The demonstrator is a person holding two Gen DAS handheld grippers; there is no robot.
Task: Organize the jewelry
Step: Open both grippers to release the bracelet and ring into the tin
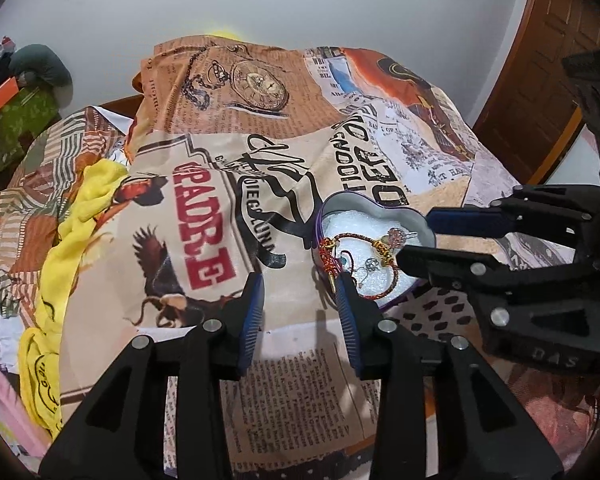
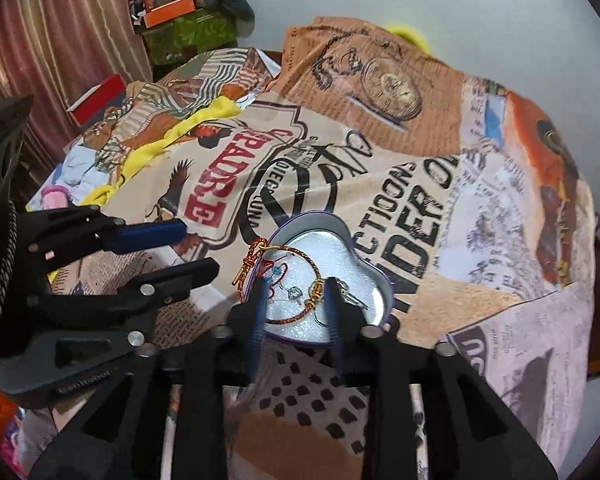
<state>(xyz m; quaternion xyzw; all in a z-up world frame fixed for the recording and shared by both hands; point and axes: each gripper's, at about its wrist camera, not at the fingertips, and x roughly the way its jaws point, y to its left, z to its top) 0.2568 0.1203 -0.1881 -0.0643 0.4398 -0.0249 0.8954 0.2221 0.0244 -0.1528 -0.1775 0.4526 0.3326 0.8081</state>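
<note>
A heart-shaped tin box (image 1: 416, 216) (image 2: 374, 276) with a purple rim and white foam lining lies open on the printed cloth. In it lie a red and gold thread bracelet (image 1: 384, 292) (image 2: 300, 254), small silver earrings (image 1: 370, 266) (image 2: 294, 292) and a pink stone ring (image 1: 396, 237). The bracelet's tassel (image 2: 252, 258) hangs over the box's left rim. My left gripper (image 1: 304, 280) is open and empty just left of the box. My right gripper (image 2: 296, 286) (image 1: 416, 236) is open over the box, its fingers either side of the jewelry.
The printed cloth (image 1: 204, 208) (image 2: 480, 208) covers the whole surface. A yellow cloth (image 1: 80, 208) (image 2: 188, 128) lies crumpled at the left. Boxes and clutter (image 2: 180, 20) stand at the back left. A wooden door (image 1: 548, 60) is at the right.
</note>
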